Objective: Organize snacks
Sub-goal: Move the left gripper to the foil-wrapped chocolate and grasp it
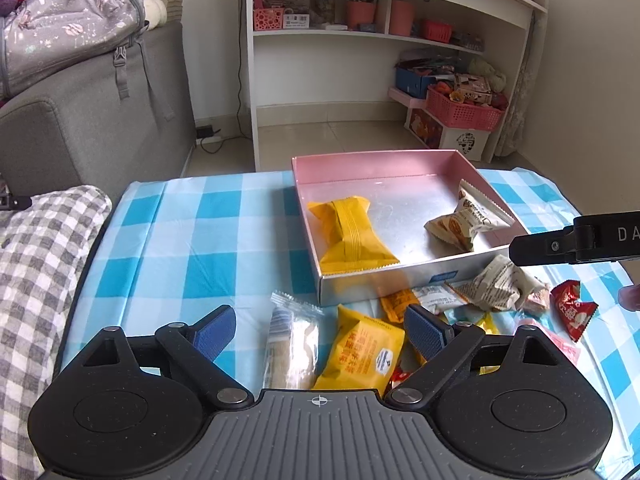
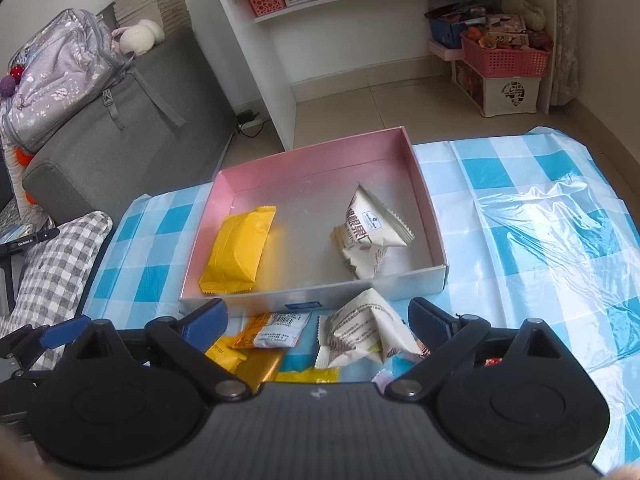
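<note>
A pink-walled box (image 1: pixel 372 166) (image 2: pixel 316 152) stands on the checked table and holds a yellow packet (image 1: pixel 350 234) (image 2: pixel 240 254) and a white packet (image 1: pixel 466 220) (image 2: pixel 366 240). Loose snacks lie in front of the box. My left gripper (image 1: pixel 320 332) is open and empty over a clear-wrapped biscuit (image 1: pixel 290 346) and a yellow snack (image 1: pixel 362 354). My right gripper (image 2: pixel 318 320) is open and empty above a white crumpled packet (image 2: pixel 362 330) (image 1: pixel 500 284) and an orange-white packet (image 2: pixel 276 330). The right gripper's finger (image 1: pixel 576 240) shows at the right of the left wrist view.
A blue-and-white checked cloth (image 1: pixel 192 240) (image 2: pixel 540 220) covers the table. A grey sofa (image 1: pixel 100 120) with a backpack (image 1: pixel 68 24) stands to the left, a checked cushion (image 1: pixel 40 264) beside the table. A white shelf unit (image 1: pixel 380 36) and pink basket (image 1: pixel 464 108) stand behind.
</note>
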`<state>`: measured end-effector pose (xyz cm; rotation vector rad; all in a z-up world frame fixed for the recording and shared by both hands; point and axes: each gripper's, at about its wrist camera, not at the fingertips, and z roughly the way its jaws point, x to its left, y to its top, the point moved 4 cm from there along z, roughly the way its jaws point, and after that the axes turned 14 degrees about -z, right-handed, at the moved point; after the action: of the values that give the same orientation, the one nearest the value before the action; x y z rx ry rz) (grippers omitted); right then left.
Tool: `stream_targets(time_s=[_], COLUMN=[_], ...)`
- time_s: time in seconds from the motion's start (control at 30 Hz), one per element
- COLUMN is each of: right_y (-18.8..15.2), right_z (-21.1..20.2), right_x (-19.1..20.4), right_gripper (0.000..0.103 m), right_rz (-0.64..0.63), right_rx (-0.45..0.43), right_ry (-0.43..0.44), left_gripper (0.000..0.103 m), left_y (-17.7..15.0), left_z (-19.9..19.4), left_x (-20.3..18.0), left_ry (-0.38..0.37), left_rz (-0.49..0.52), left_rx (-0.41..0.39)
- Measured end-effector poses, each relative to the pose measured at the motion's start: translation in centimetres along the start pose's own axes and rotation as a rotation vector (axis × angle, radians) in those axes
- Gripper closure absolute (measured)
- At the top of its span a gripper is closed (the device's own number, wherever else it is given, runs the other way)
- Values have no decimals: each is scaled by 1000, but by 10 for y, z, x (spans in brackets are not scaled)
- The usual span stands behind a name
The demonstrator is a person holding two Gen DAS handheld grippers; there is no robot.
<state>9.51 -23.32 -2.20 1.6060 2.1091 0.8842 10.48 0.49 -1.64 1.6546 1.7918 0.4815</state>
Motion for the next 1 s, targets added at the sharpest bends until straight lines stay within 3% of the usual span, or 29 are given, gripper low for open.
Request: stream_targets(time_s=[0.13,0.23,0.7,1.0], right_y=[-10,-19,-56,-80], right_z=[-4,-8,-14,-16], right_x=[14,24,39,38], right_gripper=[3,1,0,0], right_rz=[-52,-97,-259,-285], right_rx=[-9,-24,-63,-82], right_ry=[-10,-15,17,52], left_gripper=[10,4,3,3], left_y=[-12,-19,-47,-69], left_z=[-9,-13,-22,-18], left_x=[13,23,52,74], left_ry=[-2,0,-17,-18], left_rz=[-4,-6,-12,5], left_rx=[6,-1,18,18])
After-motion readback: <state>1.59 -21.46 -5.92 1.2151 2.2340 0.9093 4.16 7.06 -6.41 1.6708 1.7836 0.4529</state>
